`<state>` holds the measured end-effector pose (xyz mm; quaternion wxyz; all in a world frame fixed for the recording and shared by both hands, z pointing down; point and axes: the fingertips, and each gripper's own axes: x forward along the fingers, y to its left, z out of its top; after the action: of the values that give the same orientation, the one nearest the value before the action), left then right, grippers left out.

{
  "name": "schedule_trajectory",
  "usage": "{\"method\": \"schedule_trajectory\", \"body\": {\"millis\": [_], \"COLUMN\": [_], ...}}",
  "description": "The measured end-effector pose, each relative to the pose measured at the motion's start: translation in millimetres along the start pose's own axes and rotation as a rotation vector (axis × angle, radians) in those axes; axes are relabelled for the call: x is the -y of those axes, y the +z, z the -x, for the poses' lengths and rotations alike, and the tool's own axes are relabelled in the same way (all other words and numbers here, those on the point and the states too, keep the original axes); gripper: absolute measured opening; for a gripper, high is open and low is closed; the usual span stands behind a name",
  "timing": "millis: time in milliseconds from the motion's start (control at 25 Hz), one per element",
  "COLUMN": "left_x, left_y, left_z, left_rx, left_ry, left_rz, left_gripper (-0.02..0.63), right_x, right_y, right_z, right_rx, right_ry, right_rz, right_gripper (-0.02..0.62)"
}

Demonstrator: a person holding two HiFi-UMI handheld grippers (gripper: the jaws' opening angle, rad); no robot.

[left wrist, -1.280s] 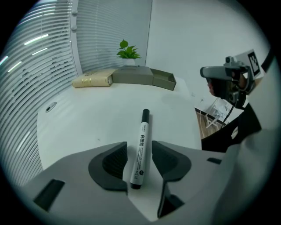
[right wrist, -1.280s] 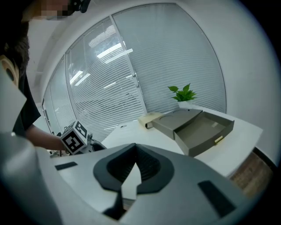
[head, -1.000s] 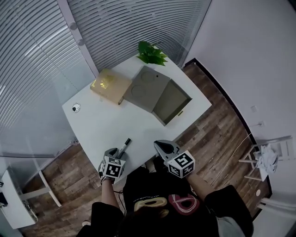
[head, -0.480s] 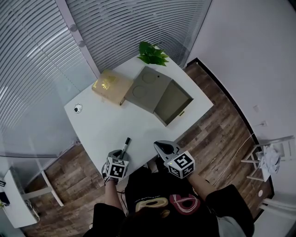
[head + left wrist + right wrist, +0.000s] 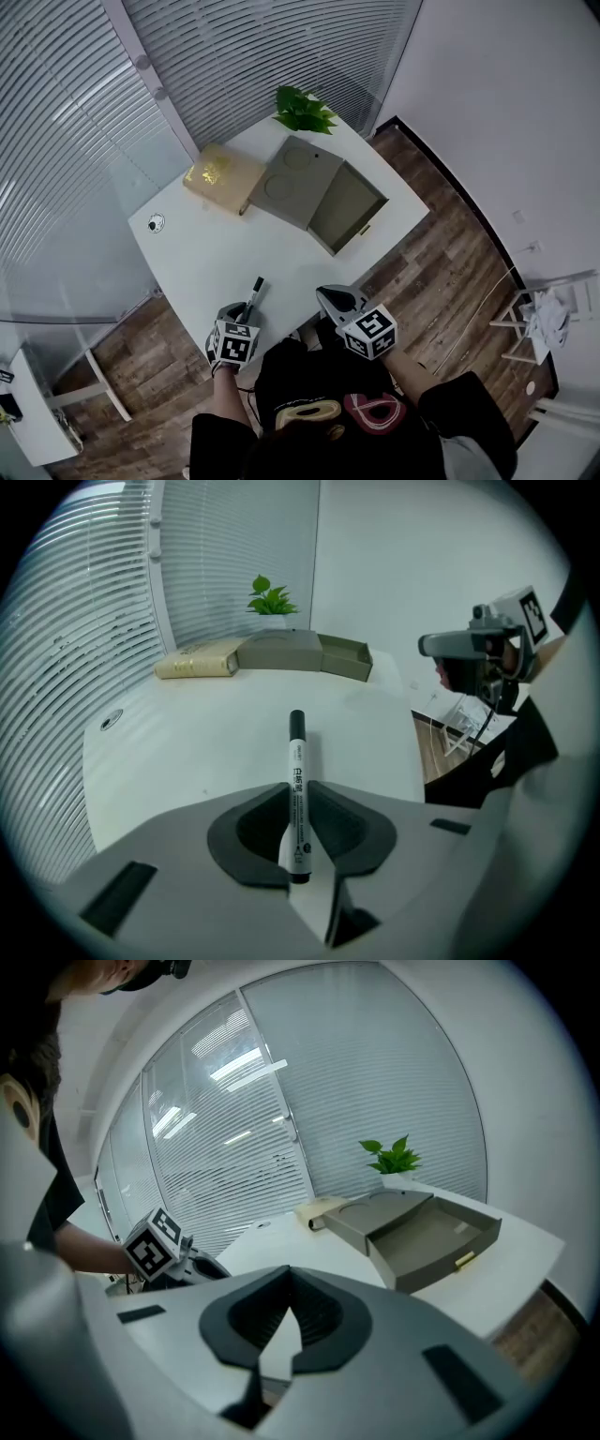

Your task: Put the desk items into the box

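At the worktop's (image 5: 211,258) near edge, the left tongs (image 5: 298,803) have just been closing and now seem to be gripping the marker pen (image 5: 296,771), whose long axis is pointing to 12 o'clock. The open box (image 5: 349,208) is lying toward 1 o'clock, well apart. The right tongs (image 5: 281,1321) are hanging clenched and empty.

1. The left gripper (image 5: 298,832) fills the bottom of the frame. Its jaws have just been closing and press on a marker (image 5: 296,761) from both sides.
2. The marker, white with a black cap, points up the frame across the white desk (image 5: 187,761).
3. At upper centre an open grey box (image 5: 345,656) sits on the desk. A tan packet (image 5: 197,660) lies to its left and a green plant (image 5: 271,597) stands behind.
4. The right gripper (image 5: 431,646) hangs at upper right, beyond the desk's edge.
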<state>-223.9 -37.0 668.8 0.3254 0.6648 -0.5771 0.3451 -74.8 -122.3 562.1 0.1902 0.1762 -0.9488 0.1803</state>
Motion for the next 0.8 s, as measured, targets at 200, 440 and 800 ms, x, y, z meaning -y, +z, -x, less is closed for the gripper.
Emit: {"method": "schedule_trajectory", "body": {"millis": [200, 440, 800], "left_x": [7.0, 23.6, 40.7], "left_y": [19.5, 64.6, 130.7], "left_z": [3.1, 18.4, 29.1], "left_rx": [0.046, 0.136, 0.215], "left_ry": [-0.027, -0.057, -0.086], "left_rz": [0.017, -0.032, -0.144], "left_gripper": [0.076, 0.076, 0.075], "right_x": [0.7, 0.5, 8.2], "right_y": [0.6, -0.2, -0.4], "right_z": [4.0, 8.4, 16.8], "right_rx": [-0.002, 0.001, -0.006], "right_ry": [0.010, 0.012, 0.012], "right_rz": [-0.010, -0.007, 0.001], "right_gripper": [0.008, 0.008, 0.008]}}
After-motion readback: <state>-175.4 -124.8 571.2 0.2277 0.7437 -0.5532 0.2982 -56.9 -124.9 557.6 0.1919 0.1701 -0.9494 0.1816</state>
